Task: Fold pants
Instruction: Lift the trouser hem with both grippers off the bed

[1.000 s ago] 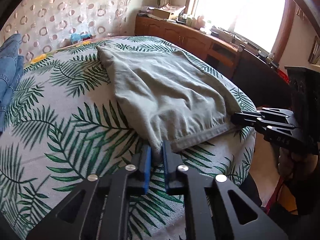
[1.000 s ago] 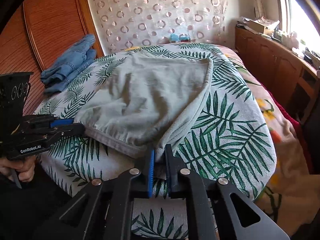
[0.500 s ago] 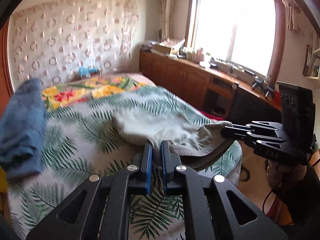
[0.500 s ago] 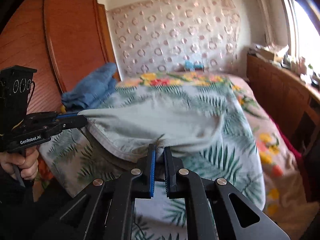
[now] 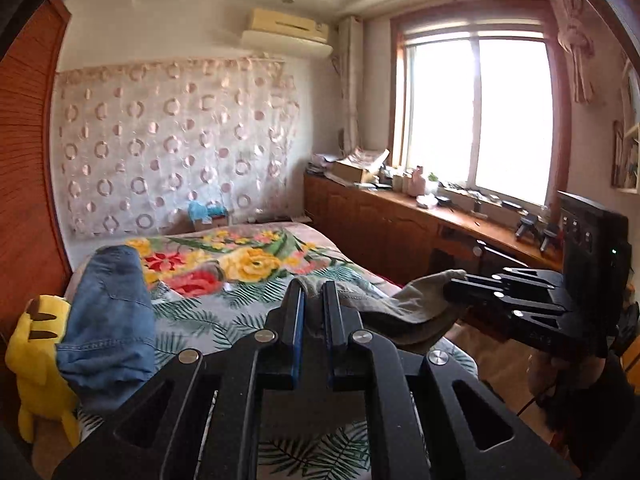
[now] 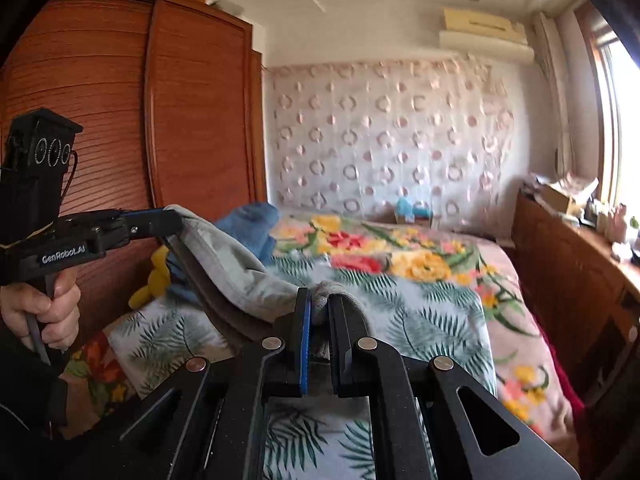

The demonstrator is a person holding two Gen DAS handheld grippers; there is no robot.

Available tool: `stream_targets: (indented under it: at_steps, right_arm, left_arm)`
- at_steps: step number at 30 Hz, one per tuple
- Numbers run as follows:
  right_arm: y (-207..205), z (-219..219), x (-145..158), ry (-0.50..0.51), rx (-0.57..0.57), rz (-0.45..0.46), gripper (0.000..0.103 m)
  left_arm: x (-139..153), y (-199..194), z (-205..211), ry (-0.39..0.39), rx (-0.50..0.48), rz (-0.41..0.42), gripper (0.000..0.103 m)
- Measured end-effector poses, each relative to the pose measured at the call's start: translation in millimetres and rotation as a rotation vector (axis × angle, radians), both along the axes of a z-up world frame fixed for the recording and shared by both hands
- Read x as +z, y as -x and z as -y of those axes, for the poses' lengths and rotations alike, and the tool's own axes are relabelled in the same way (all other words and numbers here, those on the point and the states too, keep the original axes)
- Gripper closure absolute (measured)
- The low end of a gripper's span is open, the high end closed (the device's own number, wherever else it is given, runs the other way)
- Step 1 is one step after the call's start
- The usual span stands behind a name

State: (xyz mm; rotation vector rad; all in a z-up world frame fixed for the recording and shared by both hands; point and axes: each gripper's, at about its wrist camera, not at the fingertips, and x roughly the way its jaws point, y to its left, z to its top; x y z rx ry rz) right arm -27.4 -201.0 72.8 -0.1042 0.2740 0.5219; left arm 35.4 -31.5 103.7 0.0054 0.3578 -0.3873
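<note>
Bedroom scene, bed [image 5: 256, 312] with a palm-leaf cover near you and a floral blanket further back. You have the grey pants [image 5: 404, 304] lifted off the bed, one edge strung between your two grippers, the rest sagging below it toward the near end of the bed. Left gripper [image 5: 311, 292] is pinching a fold of the grey cloth between its pads; right gripper [image 6: 319, 304] is clamped on the other end of that same edge. Both grips look shallow, only a bit of fabric in each.

Risks as I judge them: cloth slipping out of either pinch if you pull the hands apart too hard; the hanging part bunching or doubling unevenly when you lay it back down, because you can't see the lower half from either wrist view; the drooping fabric dragging the leaf cover with it.

Around it: blue jeans [image 5: 108, 320] piled at the left side of the bed, a yellow plush toy [image 5: 36, 360] just beside them. Wooden wardrobe [image 6: 120, 120] far left, circle-patterned curtain [image 5: 176, 148] on the back wall, cluttered wooden cabinet [image 5: 400, 216] under the bright window [image 5: 476, 116] on the right.
</note>
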Motion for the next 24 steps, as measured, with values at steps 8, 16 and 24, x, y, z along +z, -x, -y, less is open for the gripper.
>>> stream_targets:
  at_steps: [8,16,24]
  right_arm:
    - [-34,-4,-16,0.007,0.026,-0.015,0.096]
    - [-123,-33,10,0.077,-0.035,-0.01,0.096]
    - [-149,-47,38,0.016,-0.036,0.023,0.096]
  left_arm:
    - [-23,-43,-16,0.004,0.058,-0.051,0.094]
    - [-7,-151,-27,-0.047,0.158,-0.066,0.094]
    - [-11,-144,-39,-0.091,0.177,-0.028,0.094]
